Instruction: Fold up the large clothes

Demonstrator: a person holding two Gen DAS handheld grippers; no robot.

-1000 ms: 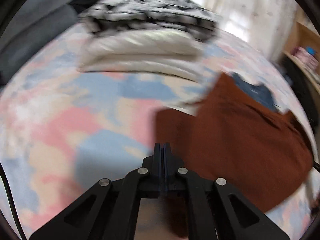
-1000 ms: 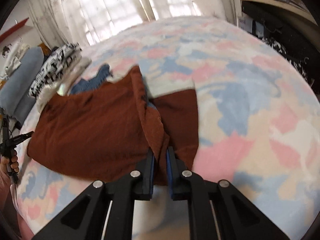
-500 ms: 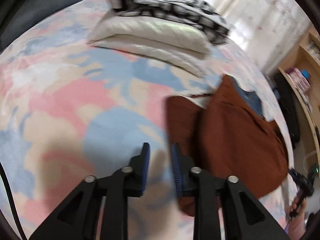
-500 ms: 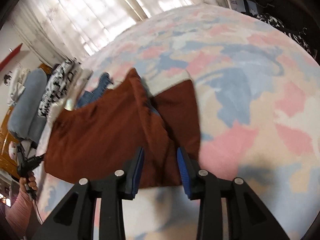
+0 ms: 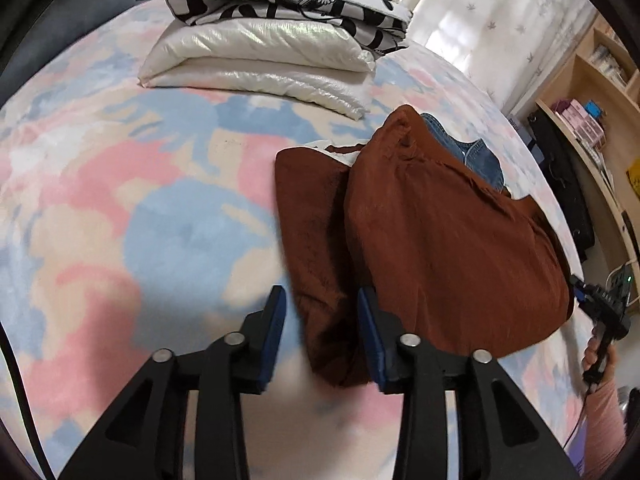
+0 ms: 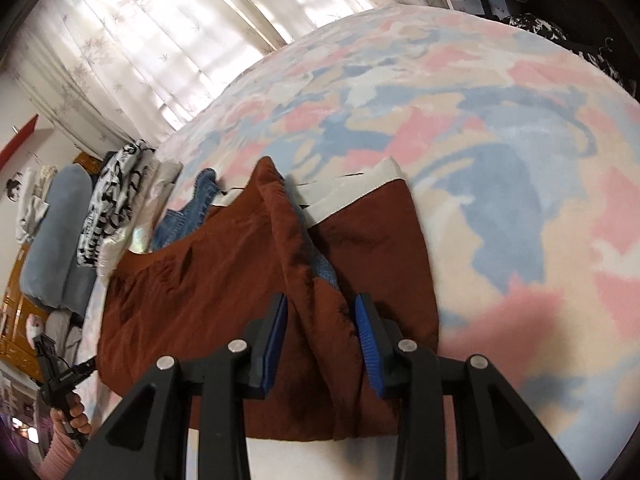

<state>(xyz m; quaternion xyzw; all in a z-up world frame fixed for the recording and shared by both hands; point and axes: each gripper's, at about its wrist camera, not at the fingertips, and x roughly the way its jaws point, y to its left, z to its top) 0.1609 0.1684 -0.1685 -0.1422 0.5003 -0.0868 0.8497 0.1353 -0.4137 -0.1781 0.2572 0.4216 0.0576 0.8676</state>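
Both tools [image 5: 322,332] [image 6: 322,338] parted, straddling brown garment [image 5: 452,240] edge.

Both cams ride on the grippers and look forward and down along the fingers, close over the bed. Left wrist view has its left gripper [image 5: 322,334] at bottom centre, facing the folded stack [image 5: 276,32] at the top, curtains upper right, shelves at the right edge. Right wrist view has its right gripper [image 6: 320,338] at bottom centre, facing the curtains [image 6: 160,40] upper left. Both share the brown garment [image 5: 440,232] [image 6: 224,268] mid-frame, the pastel blanket [image 5: 120,184] [image 6: 500,160] and that stack, which sits tiny at the left edge in the right view.
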